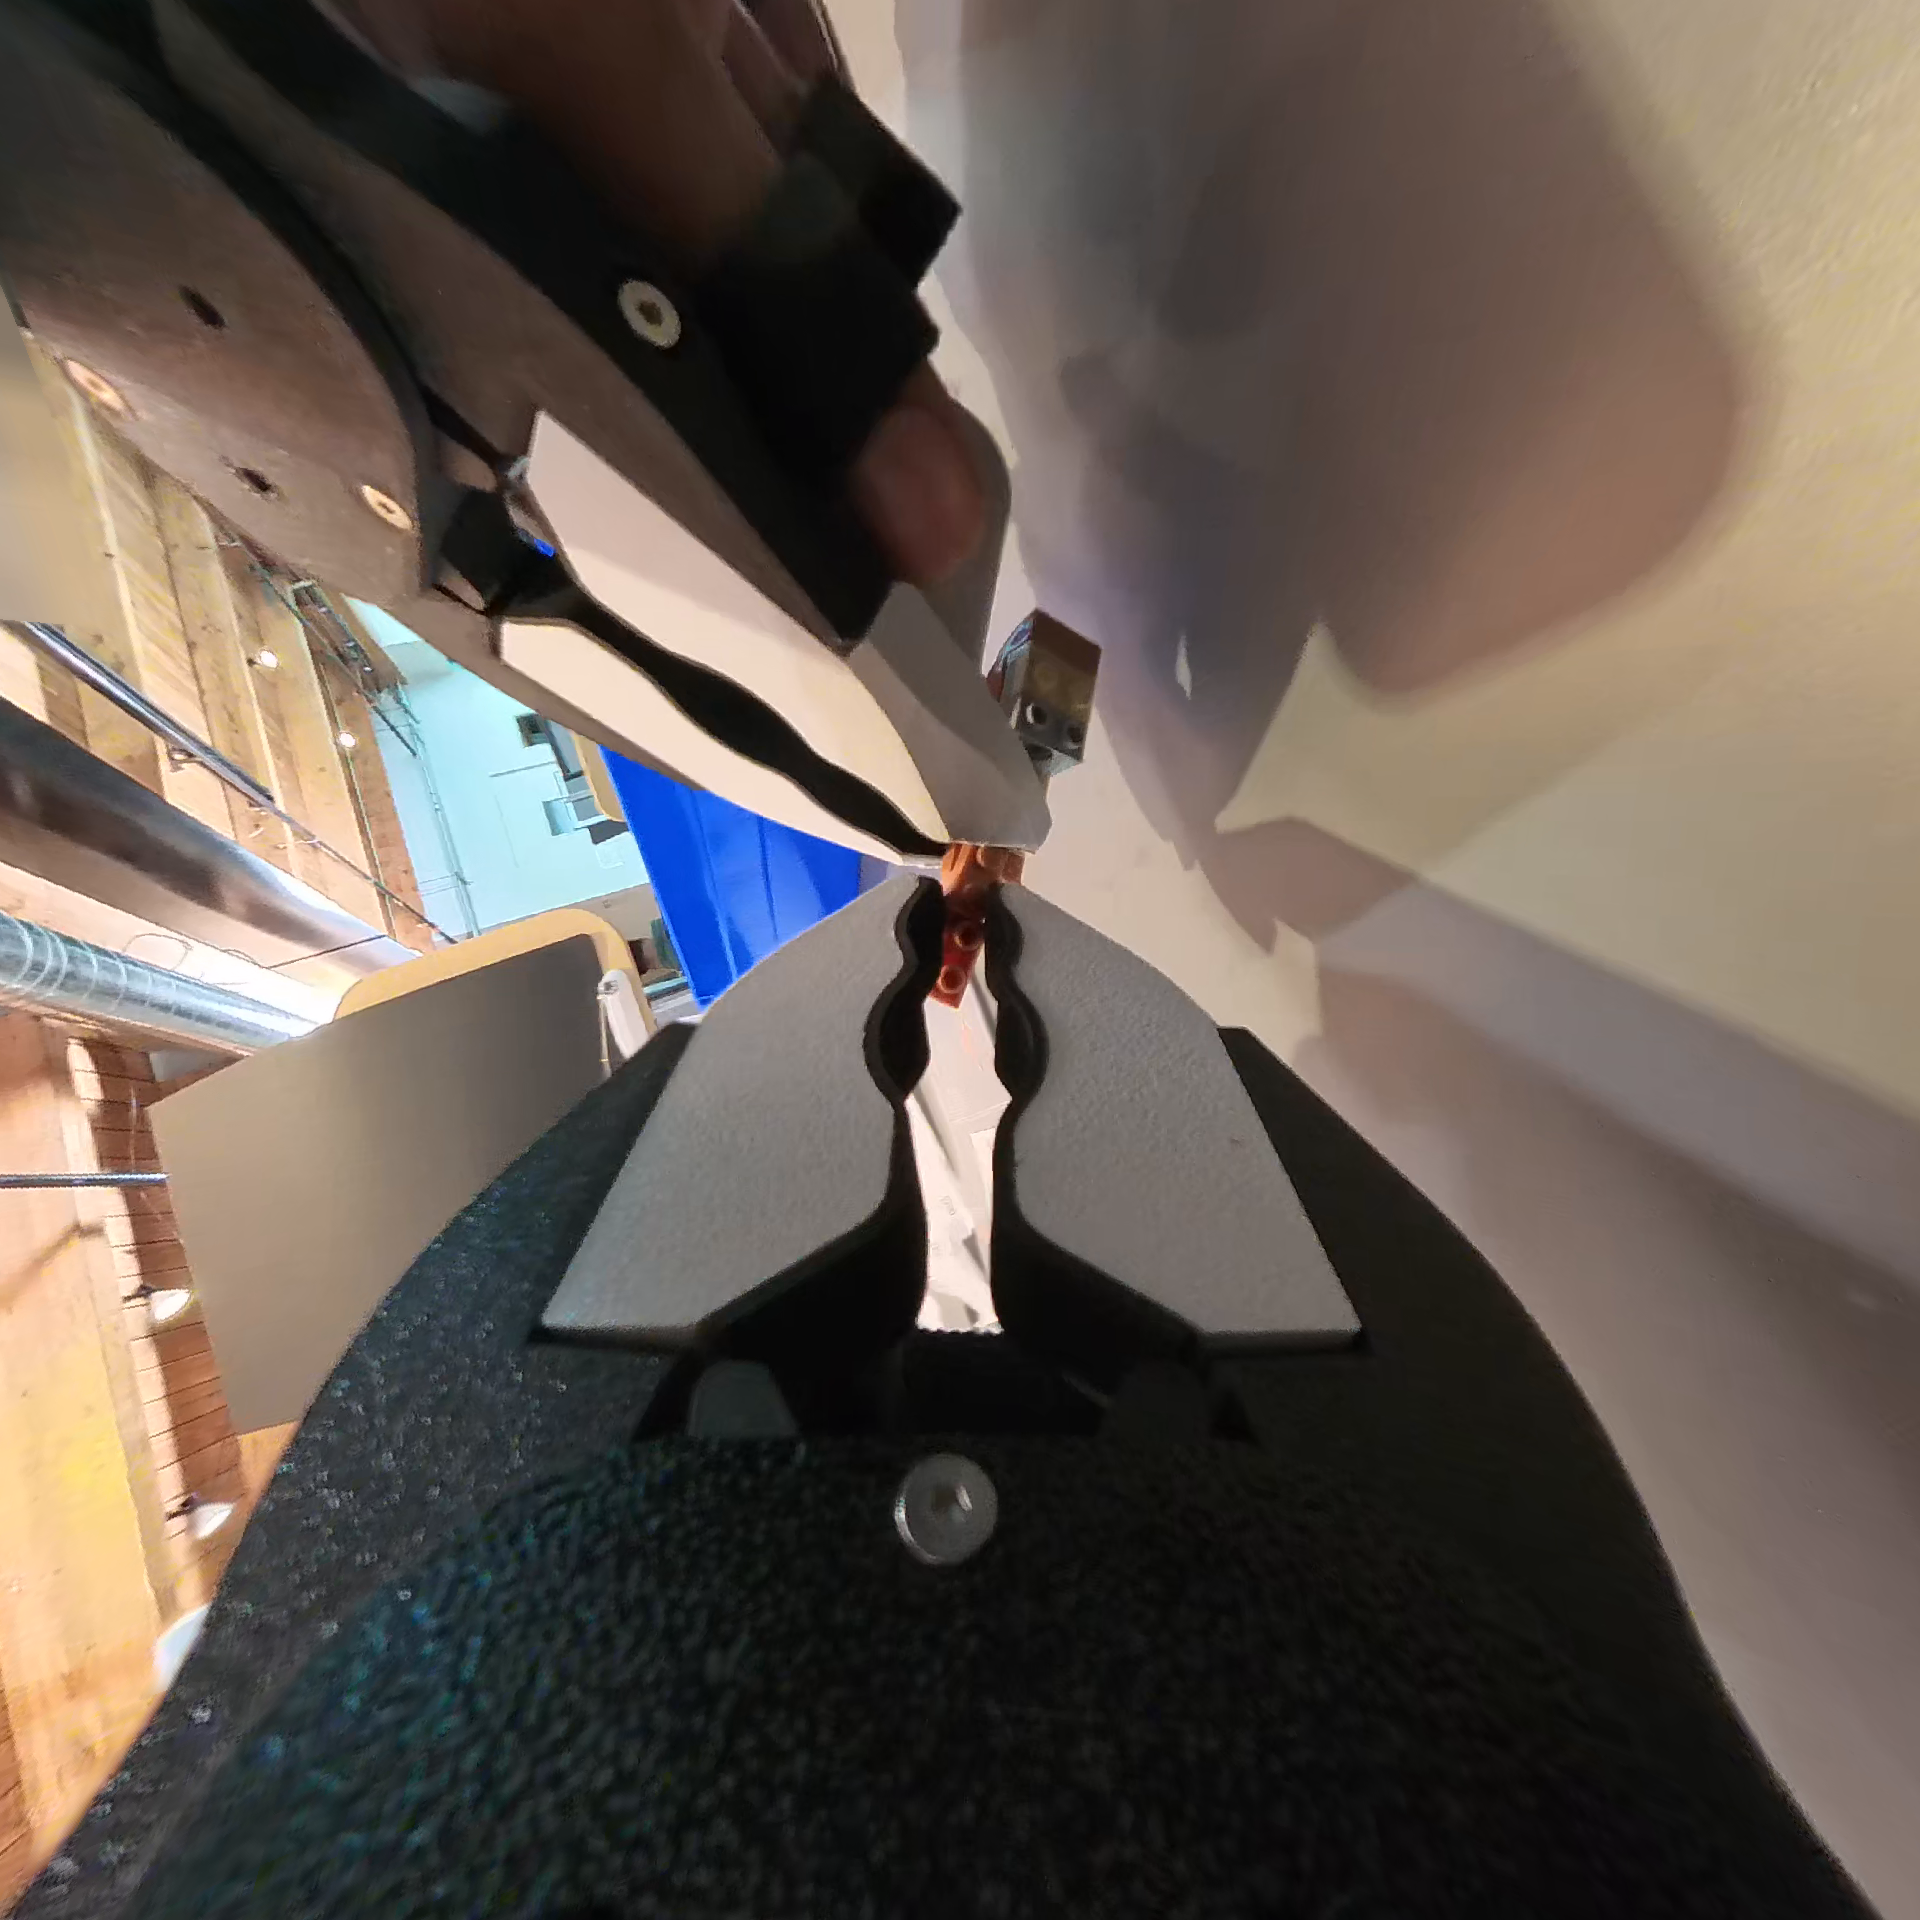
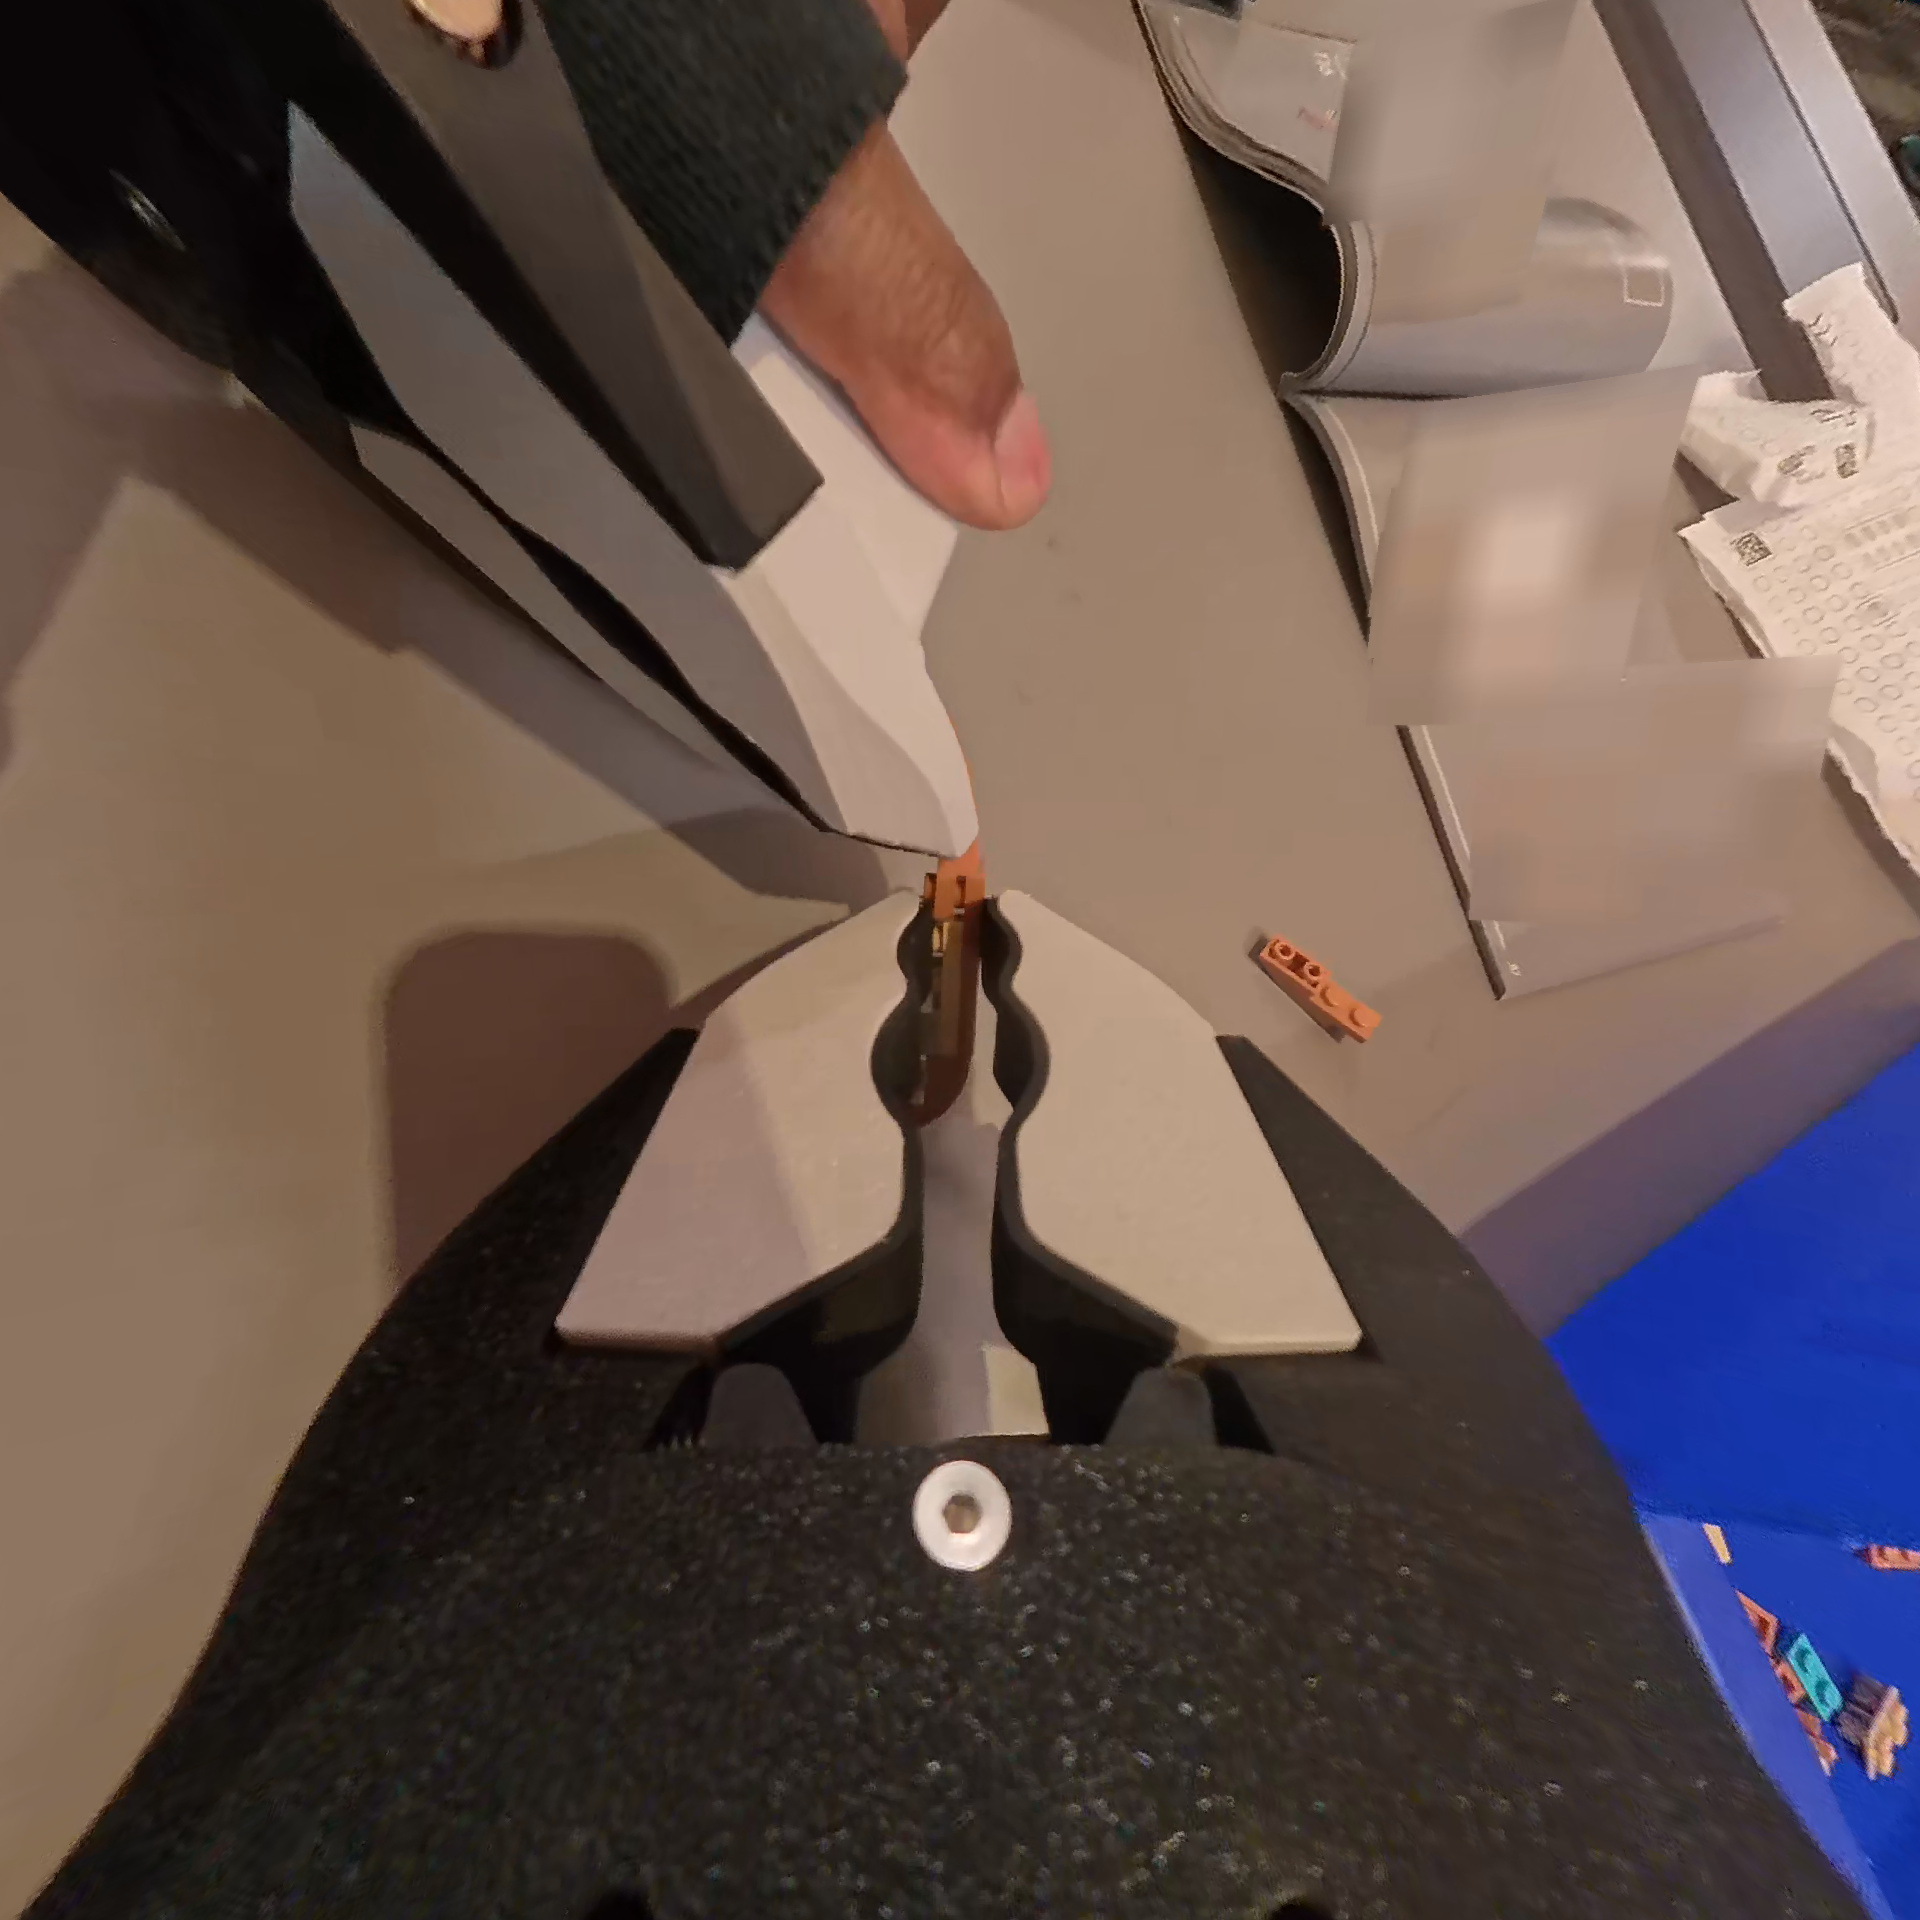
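Note:
In the left wrist view my left gripper (image 1: 961, 906) is shut on a small red-orange studded brick (image 1: 958, 951) that stands between its pads. My right gripper (image 1: 971, 831) comes in from the upper left, tip to tip with it, and an orange piece (image 1: 982, 862) sits where the two meet. In the right wrist view my right gripper (image 2: 956, 912) is shut on a thin orange-brown brick piece (image 2: 951, 997) that is set edge-on between its pads. My left gripper (image 2: 930, 826) reaches down from the upper left and meets that piece's orange end (image 2: 964, 868).
A loose orange plate (image 2: 1317, 987) lies on the grey table (image 2: 1143, 623) to the right. An open booklet (image 2: 1475, 343) and printed paper sheets (image 2: 1829, 582) lie far right. A blue bin (image 2: 1766, 1507) holds several loose bricks. A small brown-and-grey brick piece (image 1: 1055, 696) shows beyond the grippers. My two grippers' fingertips are within a few centimetres of each other.

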A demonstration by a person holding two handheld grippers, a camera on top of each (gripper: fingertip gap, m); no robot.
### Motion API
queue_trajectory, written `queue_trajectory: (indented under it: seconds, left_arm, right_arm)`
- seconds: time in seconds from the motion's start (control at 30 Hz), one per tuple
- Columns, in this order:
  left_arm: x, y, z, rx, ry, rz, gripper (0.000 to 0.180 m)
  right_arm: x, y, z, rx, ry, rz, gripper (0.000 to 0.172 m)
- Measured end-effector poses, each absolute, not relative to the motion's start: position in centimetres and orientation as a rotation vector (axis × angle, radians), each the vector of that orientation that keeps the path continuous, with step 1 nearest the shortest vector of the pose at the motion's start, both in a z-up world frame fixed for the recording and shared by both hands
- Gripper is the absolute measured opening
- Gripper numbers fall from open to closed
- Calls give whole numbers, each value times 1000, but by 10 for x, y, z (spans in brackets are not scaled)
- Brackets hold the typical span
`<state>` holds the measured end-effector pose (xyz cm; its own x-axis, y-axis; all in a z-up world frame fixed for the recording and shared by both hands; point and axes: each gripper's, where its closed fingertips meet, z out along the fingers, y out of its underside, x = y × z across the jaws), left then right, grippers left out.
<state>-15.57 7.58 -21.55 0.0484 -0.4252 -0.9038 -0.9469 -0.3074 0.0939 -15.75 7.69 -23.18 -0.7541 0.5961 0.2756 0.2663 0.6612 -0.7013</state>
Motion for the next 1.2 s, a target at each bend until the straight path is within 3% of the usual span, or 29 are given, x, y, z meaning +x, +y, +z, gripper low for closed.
queue_trajectory:
  seconds: [0.6, 0.67, 1.2]
  left_arm:
    - [-158, 75, -219, -1816, 1375, 1221, 7]
    - [-158, 75, -220, -1816, 1376, 1224, 7]
    - [-157, 75, -225, -1817, 1410, 1254, 7]
  right_arm:
    - [-156, 73, -235, -684, -2402, 952, 9]
    - [-155, 71, -236, -687, -2412, 972, 15]
    - [-158, 73, -242, -714, -2410, 913, 9]
